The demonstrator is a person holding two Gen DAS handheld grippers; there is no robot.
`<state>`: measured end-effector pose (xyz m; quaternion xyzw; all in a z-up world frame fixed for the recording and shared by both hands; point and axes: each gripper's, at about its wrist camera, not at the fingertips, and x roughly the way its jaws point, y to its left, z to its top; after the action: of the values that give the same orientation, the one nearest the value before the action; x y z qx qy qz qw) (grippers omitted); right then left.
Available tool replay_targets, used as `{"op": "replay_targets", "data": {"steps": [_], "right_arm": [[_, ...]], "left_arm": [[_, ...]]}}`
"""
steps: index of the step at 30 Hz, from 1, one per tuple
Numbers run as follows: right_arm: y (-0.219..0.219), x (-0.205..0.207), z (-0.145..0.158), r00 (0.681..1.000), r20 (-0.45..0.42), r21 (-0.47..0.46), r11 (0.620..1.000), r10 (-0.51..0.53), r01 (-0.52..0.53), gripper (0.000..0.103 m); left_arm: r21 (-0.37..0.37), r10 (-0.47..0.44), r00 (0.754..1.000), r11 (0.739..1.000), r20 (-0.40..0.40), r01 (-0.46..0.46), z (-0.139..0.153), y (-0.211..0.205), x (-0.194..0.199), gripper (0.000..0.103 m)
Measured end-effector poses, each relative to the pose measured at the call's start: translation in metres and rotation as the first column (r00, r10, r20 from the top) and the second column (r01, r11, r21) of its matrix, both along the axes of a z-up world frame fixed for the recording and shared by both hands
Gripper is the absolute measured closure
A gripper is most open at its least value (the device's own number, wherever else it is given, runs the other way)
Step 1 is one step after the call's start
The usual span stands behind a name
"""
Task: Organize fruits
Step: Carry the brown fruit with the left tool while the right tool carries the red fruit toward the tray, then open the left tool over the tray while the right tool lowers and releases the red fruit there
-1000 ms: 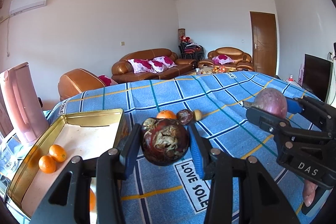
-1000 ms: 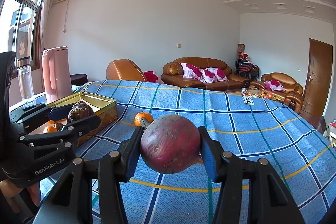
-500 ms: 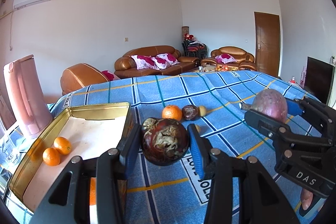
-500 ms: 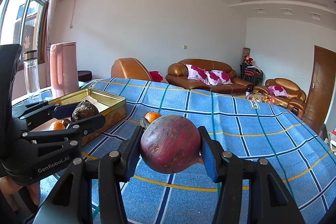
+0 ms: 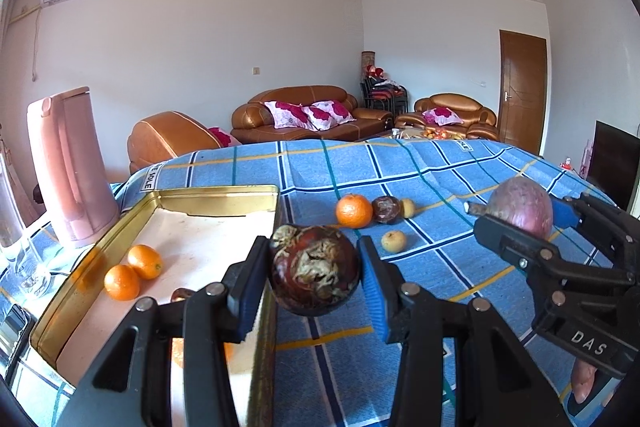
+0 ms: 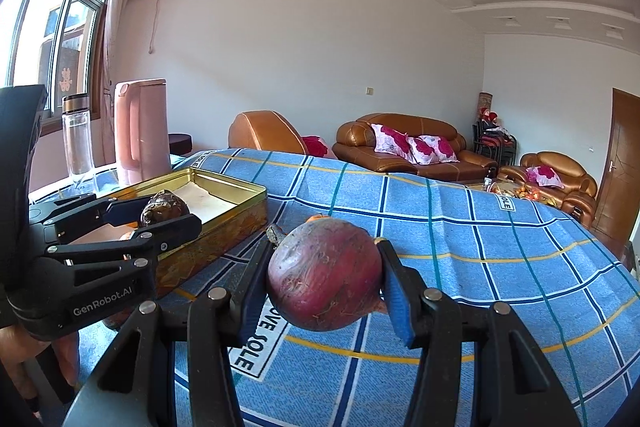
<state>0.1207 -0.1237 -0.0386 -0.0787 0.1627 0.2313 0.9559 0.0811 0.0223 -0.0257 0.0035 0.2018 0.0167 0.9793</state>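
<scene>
The counter (image 5: 460, 179) is the biggest thing here, with a blue checked cloth spread over it. On its left side sits my gold tin (image 5: 216, 193), where I think the fruits should go. Two small oranges (image 5: 134, 271) already lie inside it, and I can just see one dark fruit near them, so the job is started but not done. My right claw (image 6: 324, 279) is closed on a big purple-red fruit (image 6: 324, 273). It is round, with dull skin, little scratches and a short stub at one end, and I hold it up over the cloth, not over the tin yet. My left claw (image 5: 314, 277) is closed on a dark brown fruit (image 5: 314, 269). It is round and shiny, with dry, pale, crinkly patches, and it hangs right by the tin's near right edge. Four things wait on the cloth past the tin: an orange (image 5: 354, 211), a small dark fruit (image 5: 386, 209) touching it, a tiny yellow one (image 5: 407, 207) next in line, and another little yellow fruit (image 5: 393, 241) lying a bit closer to me. I think both fruits in my claws go in first, then those four.
</scene>
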Motion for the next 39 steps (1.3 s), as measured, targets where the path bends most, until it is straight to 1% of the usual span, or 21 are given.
{"op": "replay_targets", "data": {"steps": [7,20,26,39], "right_arm": [[0.017,-0.004,-0.001,0.999,0.0,-0.007,0.999,0.036,-0.036,0.049],[0.044,-0.01,-0.001,0.995,-0.001,-0.028,0.995,0.1,-0.1,0.049],[0.057,-0.013,-0.002,0.992,-0.001,-0.035,0.991,0.127,-0.127,0.049],[0.085,-0.018,-0.004,0.983,-0.004,-0.059,0.981,0.186,-0.186,0.049]], "left_arm": [[-0.016,0.022,1.0,1.0,-0.004,-0.022,0.0,0.016,-0.004,0.057],[-0.02,0.064,0.998,0.998,-0.007,-0.064,-0.001,0.034,-0.01,0.057],[-0.012,0.095,0.995,0.995,-0.005,-0.095,-0.001,0.044,-0.013,0.057],[-0.003,0.13,0.991,0.991,-0.012,-0.13,-0.001,0.064,-0.018,0.057]]}}
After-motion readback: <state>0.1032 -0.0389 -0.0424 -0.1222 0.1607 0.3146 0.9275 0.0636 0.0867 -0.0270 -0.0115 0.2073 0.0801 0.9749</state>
